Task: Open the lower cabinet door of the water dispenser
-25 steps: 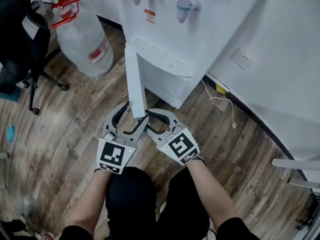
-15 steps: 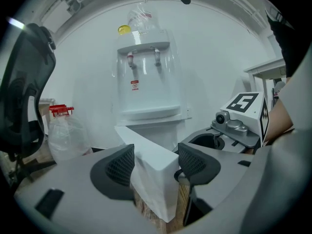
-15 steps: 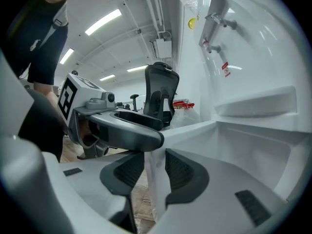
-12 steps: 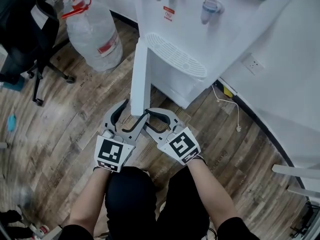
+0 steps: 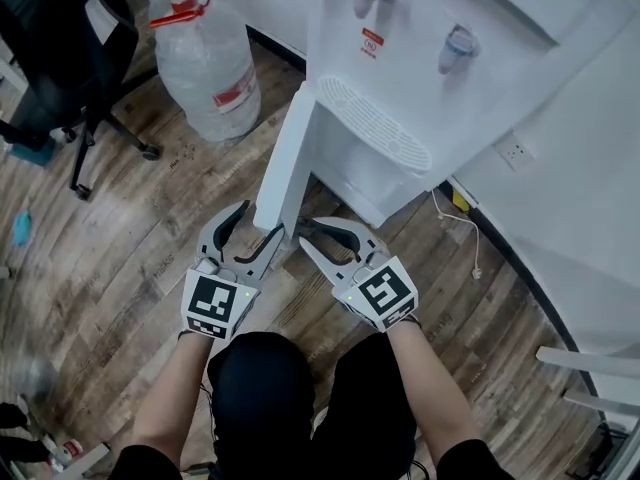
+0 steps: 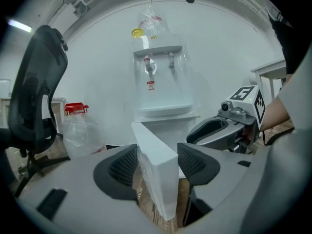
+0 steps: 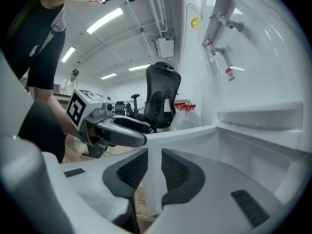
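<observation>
Grippers at the free bottom corner of the door [image 5: 287, 153], seen from above and along each tool. The left gripper [image 5: 262, 220] straddles the panel's thickness, with one finger on the outer face and the other on the inner face. Its ribbed pads [image 6: 123, 165] appear pressed onto the panel with no gap visible. The right gripper [image 5: 301, 235] sits just beside it on the inner side. Its fingers are drawn almost together, and only a thin white strip of the door's edge is caught between them. Beyond both sets of fingertips the door runs back to its hinge on the dispenser [image 5: 440, 78] and stands well out from the cabinet front, so the opening is judged largely accomplished. A bottle [image 5: 205, 63] stands on the floor [image 5: 120, 258] well outside the left fingers, on the side toward which the panel would swing.

To finish well, both grips should travel together along the arc about the hinge. A straight pull along the panel would drag the pads off the edge or strain the hinge. The hold lies at the very corner, so slip is the likely fault. Even, gentle speed is advisable, with release only once the door rests unaided.
</observation>
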